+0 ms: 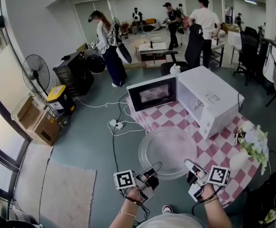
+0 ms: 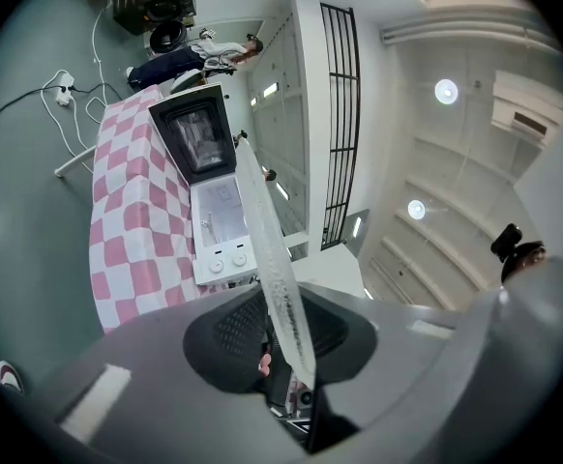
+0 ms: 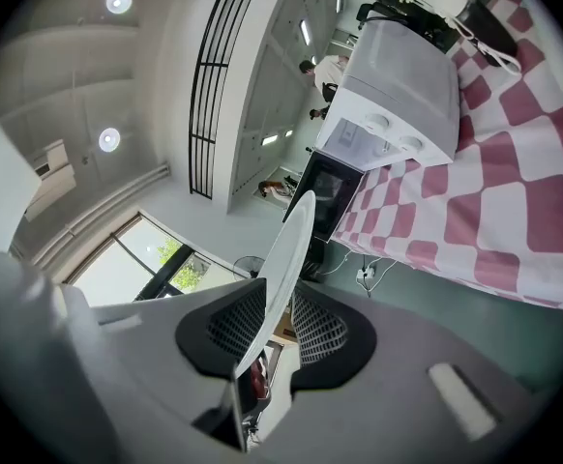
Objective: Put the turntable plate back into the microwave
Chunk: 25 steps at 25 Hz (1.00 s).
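Note:
The round clear glass turntable plate (image 1: pixel 168 152) hangs level in the air in front of the pink-checked table (image 1: pixel 223 148). My left gripper (image 1: pixel 151 170) is shut on its near left rim and my right gripper (image 1: pixel 190 166) on its near right rim. Beyond it stands the white microwave (image 1: pixel 213 98) with its dark-windowed door (image 1: pixel 152 93) swung open to the left. In the left gripper view the plate (image 2: pixel 267 249) runs edge-on through the gripper (image 2: pixel 283 334) toward the microwave (image 2: pixel 216 222). In the right gripper view the plate (image 3: pixel 289 245) sits likewise in the gripper (image 3: pixel 267 325), with the microwave (image 3: pixel 398 95) ahead.
White flowers (image 1: pixel 254 144) and a cable lie on the table's right end. A power strip with cords (image 1: pixel 116 124) is on the floor left of the table. A standing fan (image 1: pixel 36 72), cardboard boxes (image 1: pixel 36 120) and a yellow case (image 1: pixel 57 99) line the left wall. People stand far behind.

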### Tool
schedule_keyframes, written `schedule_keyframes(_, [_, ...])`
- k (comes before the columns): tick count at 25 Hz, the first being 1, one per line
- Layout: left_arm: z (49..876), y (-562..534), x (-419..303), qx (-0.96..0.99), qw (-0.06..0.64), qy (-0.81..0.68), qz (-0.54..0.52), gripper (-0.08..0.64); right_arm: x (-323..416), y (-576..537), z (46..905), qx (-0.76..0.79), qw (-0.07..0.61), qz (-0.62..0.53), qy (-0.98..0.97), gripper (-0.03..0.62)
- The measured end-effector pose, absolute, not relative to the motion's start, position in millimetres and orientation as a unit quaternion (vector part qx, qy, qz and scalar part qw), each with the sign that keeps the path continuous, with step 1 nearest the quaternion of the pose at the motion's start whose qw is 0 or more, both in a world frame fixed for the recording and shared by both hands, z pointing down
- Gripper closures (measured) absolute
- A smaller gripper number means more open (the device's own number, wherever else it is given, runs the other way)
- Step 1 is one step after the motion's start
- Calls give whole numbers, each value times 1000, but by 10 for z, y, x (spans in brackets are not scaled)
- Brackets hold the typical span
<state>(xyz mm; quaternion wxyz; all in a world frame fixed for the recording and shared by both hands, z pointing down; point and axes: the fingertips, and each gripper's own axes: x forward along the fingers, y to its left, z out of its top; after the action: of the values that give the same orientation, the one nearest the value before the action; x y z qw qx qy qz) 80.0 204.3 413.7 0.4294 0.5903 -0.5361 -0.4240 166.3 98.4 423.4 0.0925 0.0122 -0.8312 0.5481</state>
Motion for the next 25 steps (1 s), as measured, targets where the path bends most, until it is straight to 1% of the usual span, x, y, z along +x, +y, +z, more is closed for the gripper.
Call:
schedule_keyframes(4, [4162,1890,631,586,431,-540,-424,503,1486,815,4265,10,96,546,-832,508])
schedule_keyframes(8, [4170,1766,487,587,430,-539,-425,503,1264,745,4150,-28,71,543,-836,508])
schedule_keyframes(12, [4233,1660,393,585,438,-538,-420,503,1212,638,4246,-7,81,552,-830,508])
schedule_keyframes(19, [4302,1397,139,595,453,-522,-410,503,986,428,4283,5,63,552,-831,508])
schedule_keyframes(25, [4392,1092,-312,618,466,-501,-387,503,628,183,4369,43,43,551,-832,508])
